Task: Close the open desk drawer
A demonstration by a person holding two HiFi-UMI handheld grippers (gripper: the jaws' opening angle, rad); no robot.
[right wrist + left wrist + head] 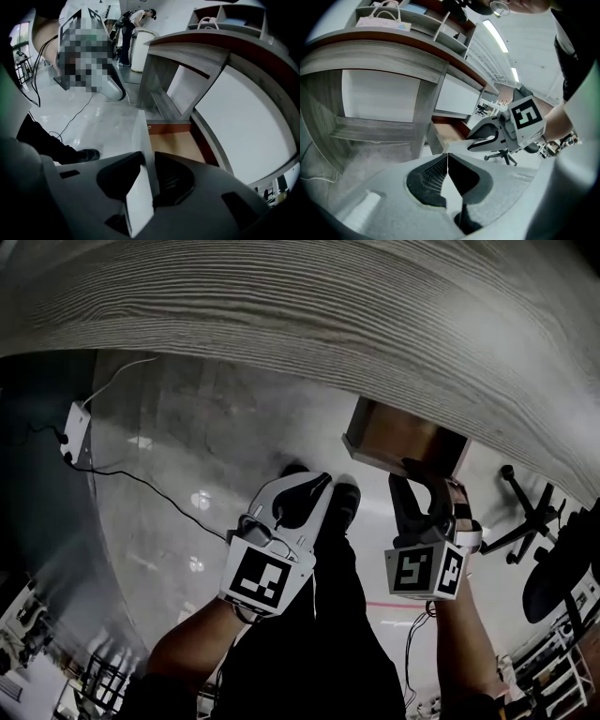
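Note:
The open drawer (403,442) juts out from under the grey wood-grain desk top (328,315); its brown inside (173,143) holds nothing that I can see. My right gripper (422,479) sits over the drawer's near edge. In the right gripper view the white drawer front (140,136) stands between the jaws of that gripper (147,161), with both pads against it. My left gripper (314,488) hangs over the floor, left of the drawer and apart from it. Its jaws (448,157) are shut with nothing between them.
A power strip (75,432) with a black cable lies on the shiny floor at the left. An office chair (530,517) stands to the right of the drawer. The person's shoes (342,498) are below the drawer. A low shelf (375,129) runs under the desk.

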